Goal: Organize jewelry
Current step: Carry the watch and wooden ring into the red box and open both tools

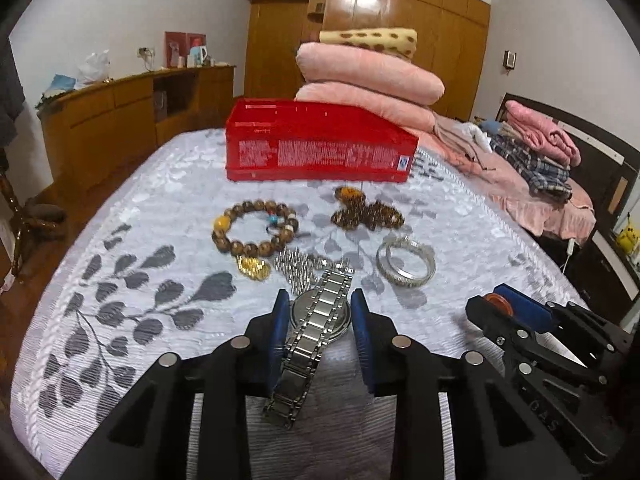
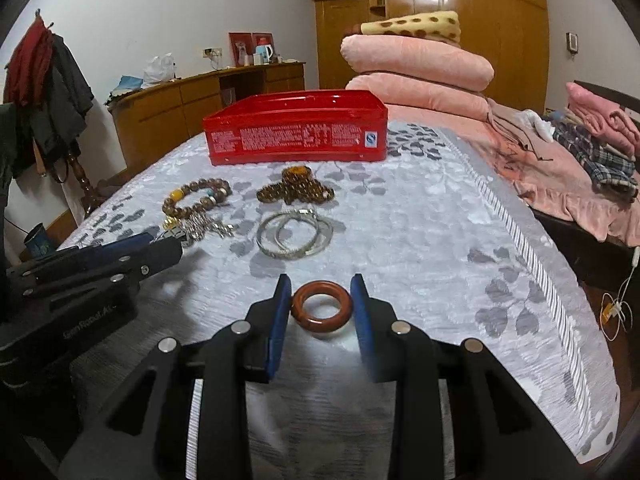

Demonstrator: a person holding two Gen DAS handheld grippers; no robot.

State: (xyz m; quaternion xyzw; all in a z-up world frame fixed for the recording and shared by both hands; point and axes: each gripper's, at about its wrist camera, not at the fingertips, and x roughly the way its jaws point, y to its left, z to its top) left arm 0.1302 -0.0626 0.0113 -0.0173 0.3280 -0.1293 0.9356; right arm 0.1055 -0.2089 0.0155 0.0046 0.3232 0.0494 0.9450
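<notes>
The bed with its grey leaf-patterned cover fills both views. At upper centre stands the red box, its long side across the frame. At lower centre, the left tongs clasp the steel watch, its band running lengthwise toward the camera. The right tongs flank the brown ring, lying flat; contact unclear.

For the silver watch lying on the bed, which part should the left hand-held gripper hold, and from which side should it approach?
Grip the round case of the watch across its width. The band runs lengthwise between the fingers, so the case edges face the blue pads. Come from the near side, low along the bed, as the left hand-held gripper already straddles it.
</notes>
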